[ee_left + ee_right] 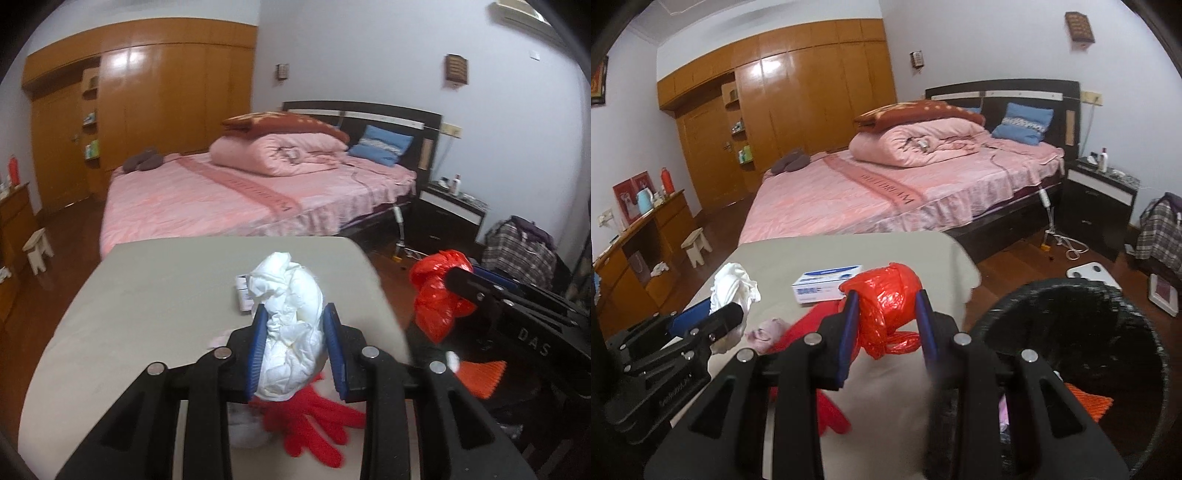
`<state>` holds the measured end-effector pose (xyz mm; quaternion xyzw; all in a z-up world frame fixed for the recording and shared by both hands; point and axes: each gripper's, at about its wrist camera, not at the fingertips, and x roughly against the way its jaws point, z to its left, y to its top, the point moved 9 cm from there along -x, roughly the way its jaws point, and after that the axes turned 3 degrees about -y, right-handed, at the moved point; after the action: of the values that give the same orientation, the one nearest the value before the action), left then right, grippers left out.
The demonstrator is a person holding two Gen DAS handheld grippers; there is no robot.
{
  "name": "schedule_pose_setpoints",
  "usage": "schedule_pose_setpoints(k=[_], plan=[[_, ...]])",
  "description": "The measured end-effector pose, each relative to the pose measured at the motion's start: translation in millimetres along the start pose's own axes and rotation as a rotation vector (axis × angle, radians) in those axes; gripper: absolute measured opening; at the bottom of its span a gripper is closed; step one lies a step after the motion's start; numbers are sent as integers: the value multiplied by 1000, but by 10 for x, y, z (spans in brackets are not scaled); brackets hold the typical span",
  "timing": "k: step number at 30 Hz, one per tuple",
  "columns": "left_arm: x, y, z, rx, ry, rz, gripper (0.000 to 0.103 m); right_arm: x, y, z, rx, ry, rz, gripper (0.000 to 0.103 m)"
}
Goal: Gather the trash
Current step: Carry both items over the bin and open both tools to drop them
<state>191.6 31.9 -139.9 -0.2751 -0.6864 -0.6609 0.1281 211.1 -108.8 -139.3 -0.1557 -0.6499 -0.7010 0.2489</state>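
Observation:
My left gripper (295,315) is shut on a crumpled white paper wad (291,332), held above the grey table (147,295). The same wad (733,286) shows at the left of the right wrist view, in the left gripper (729,314). My right gripper (886,299) is shut on a scrunched red plastic bag (886,302), lifted over the table's right part. In the left wrist view that bag (437,291) hangs beyond the table's right edge. A black trash bin (1071,332) stands low at the right, with orange netting (1087,400) inside.
A red glove (314,417) lies on the table under my left gripper, next to a pale crumpled scrap (768,330). A white and blue box (827,284) rests near the table's far edge. Behind stand a pink bed (886,192), a nightstand (1100,199) and a wooden wardrobe (798,92).

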Motion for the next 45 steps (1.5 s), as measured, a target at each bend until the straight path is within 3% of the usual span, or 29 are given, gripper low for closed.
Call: schedule_pose_setpoints(k=[10, 21, 38, 39, 40, 42, 44, 45], plan=[[15, 40, -775, -77, -120, -14, 31, 304, -111, -720, -61, -99, -17, 30], [-34, 17, -1337, -124, -214, -16, 31, 522, -314, -1372, -117, -201, -21, 30], [-447, -198, -2253, -214, -372, 55, 32, 602, -672, -2235, -175, -344, 21, 33], [-476, -222, -2303, -218, -391, 68, 36, 591, -688, -2272, -175, -353, 25, 41], [-490, -244, -2326, -221, -399, 74, 43, 589, -701, -2313, -181, -370, 26, 56], [-520, -256, -2356, -219, -411, 81, 50, 619, -725, -2384, -194, -392, 18, 69], [-533, -254, -2314, -210, -403, 83, 55, 641, -732, -2442, -199, -404, 13, 73], [-534, -252, -2281, -205, -395, 82, 58, 655, -735, -2460, -200, -412, 9, 82]])
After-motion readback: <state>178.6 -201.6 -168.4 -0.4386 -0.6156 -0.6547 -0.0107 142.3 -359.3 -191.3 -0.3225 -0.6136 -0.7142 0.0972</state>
